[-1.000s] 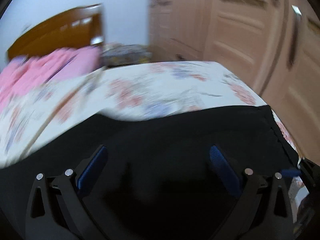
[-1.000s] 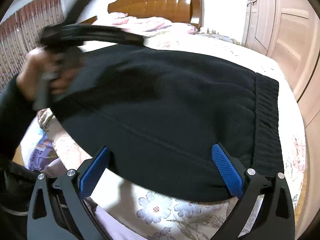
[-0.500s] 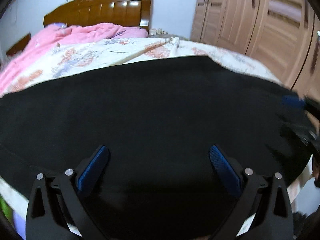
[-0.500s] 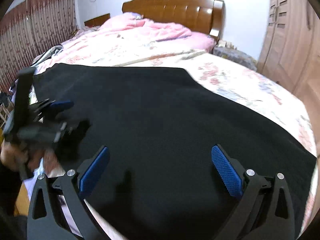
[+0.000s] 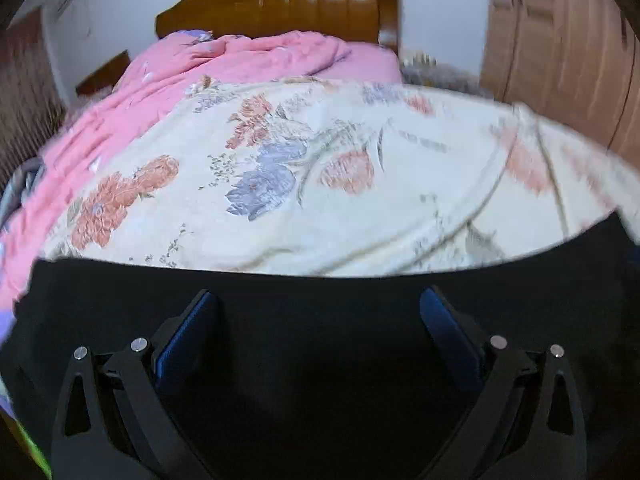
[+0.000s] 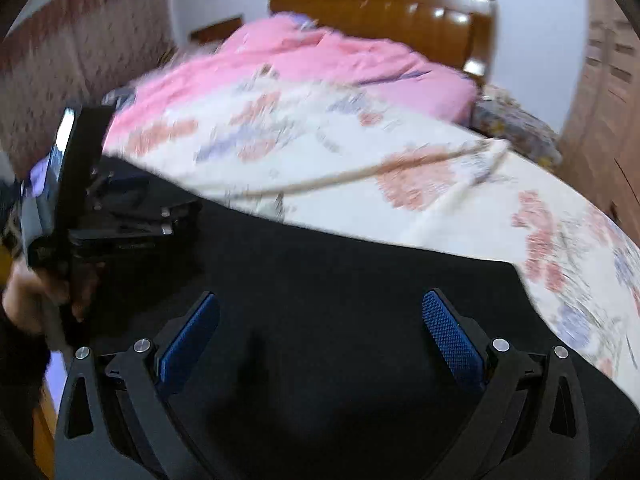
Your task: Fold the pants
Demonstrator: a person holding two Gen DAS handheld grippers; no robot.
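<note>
Half a second ago the pants [image 5: 320,360] filled most of both views; now they cover only the lower half, from 3 to 9 o'clock, and the floral sheet [image 5: 320,184] shows above them. They lie black, flat and smooth on the bed, the far edge nearly straight. The left gripper [image 5: 320,320] hangs over the cloth with jaws spread wide, gripping nothing. The right gripper [image 6: 320,320] is likewise spread and empty. In the right view, a hand [image 6: 28,304] at 9 o'clock holds the left tool.
</note>
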